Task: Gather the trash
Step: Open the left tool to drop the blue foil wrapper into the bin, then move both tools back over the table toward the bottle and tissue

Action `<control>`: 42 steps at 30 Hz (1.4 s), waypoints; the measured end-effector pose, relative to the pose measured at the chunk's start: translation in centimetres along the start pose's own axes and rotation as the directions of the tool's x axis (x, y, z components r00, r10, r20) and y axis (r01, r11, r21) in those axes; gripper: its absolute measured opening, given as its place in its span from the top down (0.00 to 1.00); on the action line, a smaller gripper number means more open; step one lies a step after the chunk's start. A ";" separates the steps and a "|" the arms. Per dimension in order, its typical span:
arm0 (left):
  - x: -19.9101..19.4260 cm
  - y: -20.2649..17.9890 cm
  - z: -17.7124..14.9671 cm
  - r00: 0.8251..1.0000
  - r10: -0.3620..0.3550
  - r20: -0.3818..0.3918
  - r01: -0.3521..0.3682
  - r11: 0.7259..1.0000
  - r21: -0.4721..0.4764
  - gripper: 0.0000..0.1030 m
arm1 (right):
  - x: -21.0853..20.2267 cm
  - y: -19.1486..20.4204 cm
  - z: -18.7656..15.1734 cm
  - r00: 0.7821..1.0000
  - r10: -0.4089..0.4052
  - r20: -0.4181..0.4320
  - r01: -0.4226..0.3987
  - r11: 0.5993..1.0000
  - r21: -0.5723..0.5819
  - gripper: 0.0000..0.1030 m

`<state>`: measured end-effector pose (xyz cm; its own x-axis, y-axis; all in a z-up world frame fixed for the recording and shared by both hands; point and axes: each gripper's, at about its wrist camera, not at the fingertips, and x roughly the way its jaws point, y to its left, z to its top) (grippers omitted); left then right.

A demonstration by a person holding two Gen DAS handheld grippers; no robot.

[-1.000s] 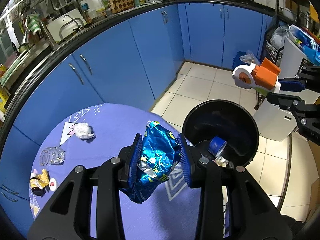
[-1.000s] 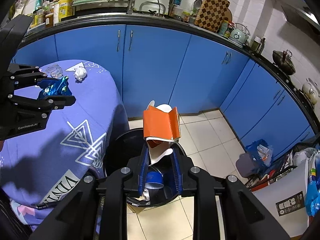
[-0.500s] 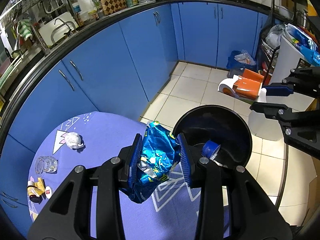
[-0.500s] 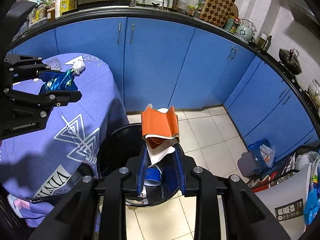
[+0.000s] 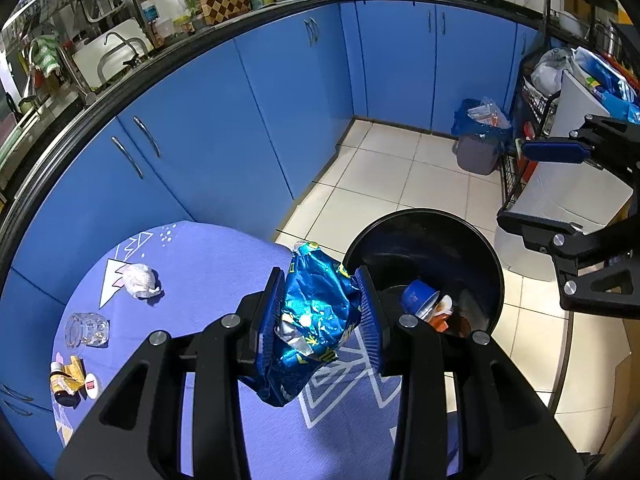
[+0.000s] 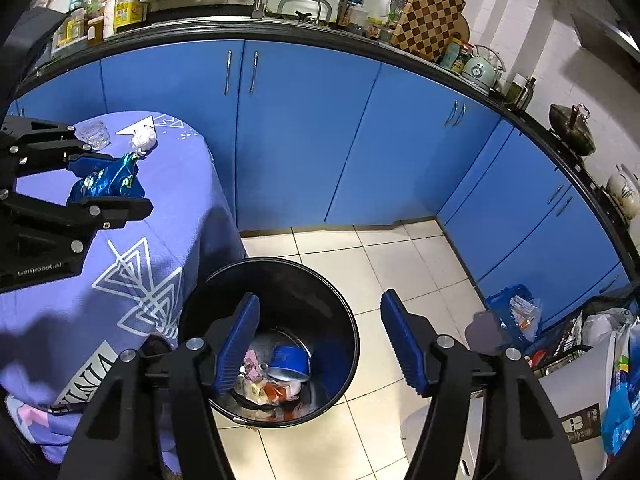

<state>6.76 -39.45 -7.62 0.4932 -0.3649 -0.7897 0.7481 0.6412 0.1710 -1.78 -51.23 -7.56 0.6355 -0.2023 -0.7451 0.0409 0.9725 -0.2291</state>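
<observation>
The left gripper (image 5: 320, 312) has its fingers (image 5: 272, 320) clamped on a crumpled blue foil snack bag (image 5: 316, 320), squeezed at its middle so that the top pokes up past the pads and the bottom hangs slack below them; gripping it across the waist probably keeps the slippery foil from sliding out on the way to the bin. The bag is held in the air above the near right edge of the purple-clothed surface (image 5: 208, 264), just short of the black trash bin (image 5: 492, 276) that stands on the tiled floor (image 5: 384, 176) to the right of it. The right gripper (image 6: 320, 340) hangs directly over the bin's mouth with its fingers (image 6: 400, 344) opening and nothing between them, so whatever it carried has evidently been let go. Inside the bin lie a blue cup (image 6: 290, 360), an orange-and-white carton (image 6: 276, 392) and other scraps. Farther left on the surface, well apart from the held bag, rest a white crumpled tissue (image 5: 138, 280), an empty glass (image 5: 87, 329) and, at the near left edge, a small bottle with a yellow wrapper (image 5: 66, 380). The tissue and wrapper look like trash yet to be collected. Blue cabinets (image 5: 248, 128) curve round the far side of the room.
</observation>
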 end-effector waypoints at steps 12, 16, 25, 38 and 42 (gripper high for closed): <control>0.5 -1.2 0.9 1.000 -0.019 -0.004 0.019 1.000 0.023 0.63 | -0.2 -0.5 -0.9 1.000 -0.022 -0.005 0.022 1.000 0.003 0.37; 0.9 -2.2 1.7 1.000 -0.030 -0.005 0.030 0.999 0.039 0.63 | -0.2 -1.2 -1.3 0.999 -0.034 -0.007 0.035 0.999 0.011 0.34; 1.5 -4.6 3.8 0.997 -0.067 0.028 0.065 0.996 0.060 0.41 | 0.4 -3.0 -2.4 0.997 -0.067 -0.036 0.069 0.996 0.049 0.34; 1.5 -4.7 4.1 0.998 -0.038 0.049 0.035 0.997 0.064 0.03 | 1.2 -3.4 -2.8 0.997 -0.053 -0.053 0.057 0.995 0.078 0.34; 0.6 -3.0 3.1 0.999 -0.022 0.049 0.020 0.999 0.041 0.03 | 1.0 -2.2 -2.1 0.998 -0.039 -0.041 0.042 0.997 0.062 0.34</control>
<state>6.21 -43.64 -6.78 0.4981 -0.4114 -0.7633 0.7752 0.6056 0.1795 -2.86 -53.84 -9.06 0.6009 -0.2447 -0.7610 0.1154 0.9686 -0.2203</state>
